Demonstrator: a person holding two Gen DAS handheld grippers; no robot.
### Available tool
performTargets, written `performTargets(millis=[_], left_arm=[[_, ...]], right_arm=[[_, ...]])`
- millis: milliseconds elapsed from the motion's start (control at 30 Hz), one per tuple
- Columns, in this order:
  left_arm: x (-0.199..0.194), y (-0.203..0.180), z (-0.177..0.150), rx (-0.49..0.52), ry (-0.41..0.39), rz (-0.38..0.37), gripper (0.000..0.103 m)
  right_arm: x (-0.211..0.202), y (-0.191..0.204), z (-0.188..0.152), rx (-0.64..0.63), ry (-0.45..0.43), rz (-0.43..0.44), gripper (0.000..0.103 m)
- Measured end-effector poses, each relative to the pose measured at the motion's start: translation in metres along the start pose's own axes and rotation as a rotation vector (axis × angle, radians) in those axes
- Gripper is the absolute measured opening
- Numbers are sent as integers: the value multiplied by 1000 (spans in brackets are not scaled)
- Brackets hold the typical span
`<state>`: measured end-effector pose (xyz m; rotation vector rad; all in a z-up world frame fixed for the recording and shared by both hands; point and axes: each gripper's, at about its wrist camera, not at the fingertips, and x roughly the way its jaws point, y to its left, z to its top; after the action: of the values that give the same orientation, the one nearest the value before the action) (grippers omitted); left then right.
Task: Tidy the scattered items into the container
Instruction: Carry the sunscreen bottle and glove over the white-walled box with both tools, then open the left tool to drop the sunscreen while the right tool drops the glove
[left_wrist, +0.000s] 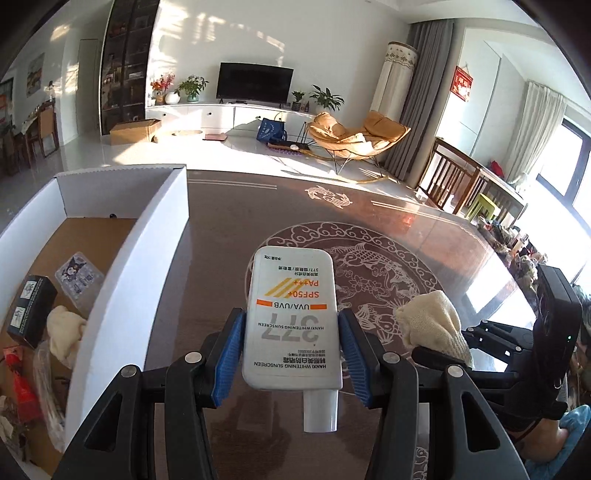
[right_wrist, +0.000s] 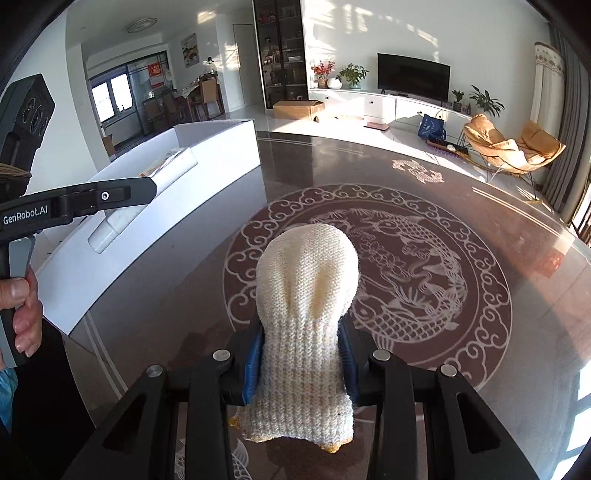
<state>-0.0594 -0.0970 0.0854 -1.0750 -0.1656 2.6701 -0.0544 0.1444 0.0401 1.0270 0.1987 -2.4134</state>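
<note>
Sunscreen tube (left_wrist: 291, 317) cap-down, box (left_wrist: 122, 266) contents cropped

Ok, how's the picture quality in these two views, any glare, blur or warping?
Left wrist view: sun glare washes out the window and streaks the table; the sunscreen tube is sharp; box contents at the edge smear. Right wrist view: knitted glove crisp, fisheye bends the white box.

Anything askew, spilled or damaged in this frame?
Nothing stands out. The left tool holds a sunscreen tube squarely, the right tool a knitted glove, both intact above the table beside the box.
</note>
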Motion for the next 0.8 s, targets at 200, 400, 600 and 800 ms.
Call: performTargets(millis=[200, 400, 600, 800], left_arm=[[-55, 101, 55, -64, -71, 146, 51], [-39, 194, 89, -141, -33, 284, 51], [16, 255, 82, -229, 66, 326, 51], [51, 280, 65, -313, 158, 326, 52]], right_arm=[[17, 69, 106, -102, -103, 114, 36], [80, 149, 210, -204, -112, 190, 36], [177, 198, 250, -269, 46, 215, 36], [246, 217, 251, -307, 220, 197, 60]])
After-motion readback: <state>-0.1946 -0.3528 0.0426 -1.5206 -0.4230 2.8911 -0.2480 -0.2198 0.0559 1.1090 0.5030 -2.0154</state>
